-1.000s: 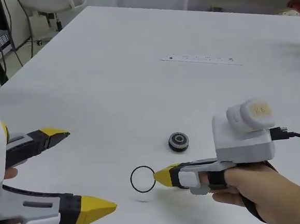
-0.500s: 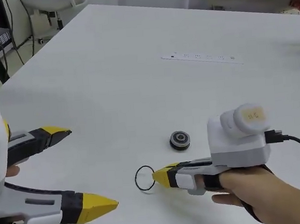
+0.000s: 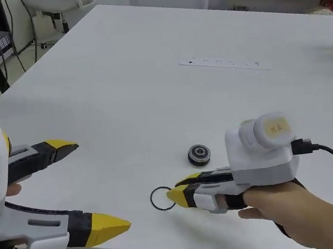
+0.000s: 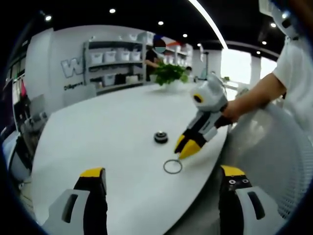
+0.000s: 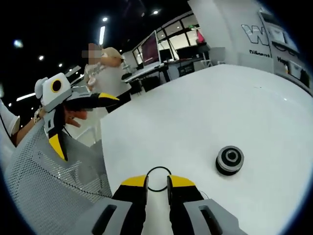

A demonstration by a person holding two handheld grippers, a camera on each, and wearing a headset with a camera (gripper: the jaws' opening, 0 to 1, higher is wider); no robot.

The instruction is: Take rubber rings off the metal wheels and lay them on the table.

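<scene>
Black rubber ring [image 3: 161, 198] lies flat on the white table [image 3: 152, 91], close to the near edge. It sits at about seven o'clock from the metal wheel [image 3: 199, 154] and apart from it. At the ring's three o'clock, the right gripper [image 3: 176, 190] has its yellow tips just against the ring's rim, jaws a little parted and grasping nothing. Over at nine o'clock, the left gripper [image 3: 100, 185] hangs with its jaws spread wide, released. A power strip [image 3: 224, 64] lies far off at twelve.
</scene>
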